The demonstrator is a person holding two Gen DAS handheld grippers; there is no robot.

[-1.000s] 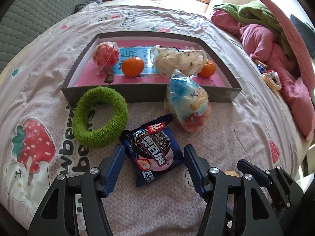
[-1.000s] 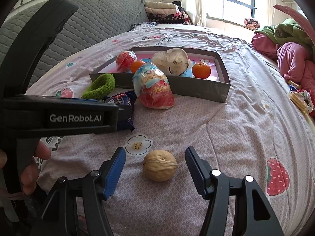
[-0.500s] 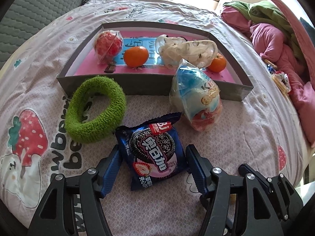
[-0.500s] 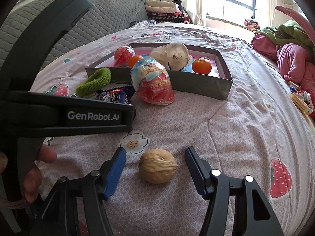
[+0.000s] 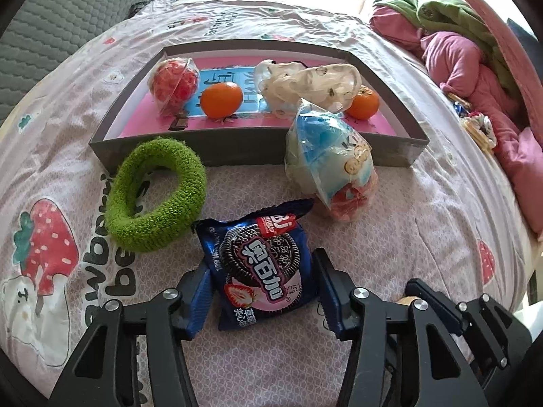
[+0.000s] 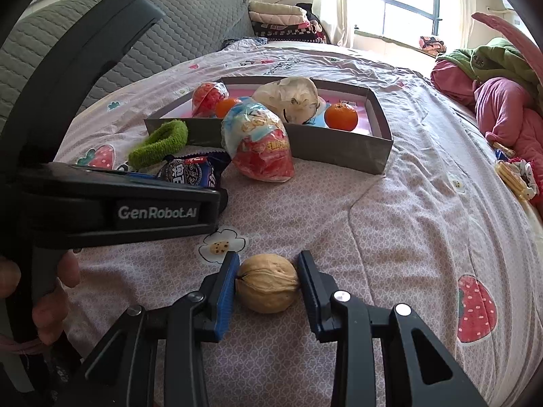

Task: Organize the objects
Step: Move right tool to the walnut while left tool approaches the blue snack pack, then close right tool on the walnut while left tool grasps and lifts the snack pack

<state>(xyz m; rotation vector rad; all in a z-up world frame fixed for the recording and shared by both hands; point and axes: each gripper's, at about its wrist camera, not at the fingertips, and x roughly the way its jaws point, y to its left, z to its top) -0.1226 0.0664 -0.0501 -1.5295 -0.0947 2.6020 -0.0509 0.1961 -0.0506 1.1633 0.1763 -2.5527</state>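
Note:
My left gripper [image 5: 263,291] has its jaws against both sides of a blue cookie packet [image 5: 261,268] lying on the bed. My right gripper [image 6: 266,279] is shut on a walnut [image 6: 266,283] on the bedspread. A grey tray [image 5: 237,149] with a pink floor holds a wrapped red ball [image 5: 174,83], two oranges [image 5: 221,100] and a bag of pale snacks [image 5: 305,84]. A green fuzzy ring [image 5: 156,200] and a wrapped egg-shaped toy [image 5: 332,169] lie in front of the tray. The tray [image 6: 339,149], toy [image 6: 261,146] and ring [image 6: 159,147] also show in the right wrist view.
The left gripper's body [image 6: 112,203] and the hand holding it fill the left of the right wrist view. A pile of pink and green clothes [image 5: 475,57] lies at the right. A grey quilted headboard [image 6: 190,23] stands behind the bed.
My right gripper's jaws have closed onto the walnut. My left gripper has moved forward and narrowed onto the cookie packet.

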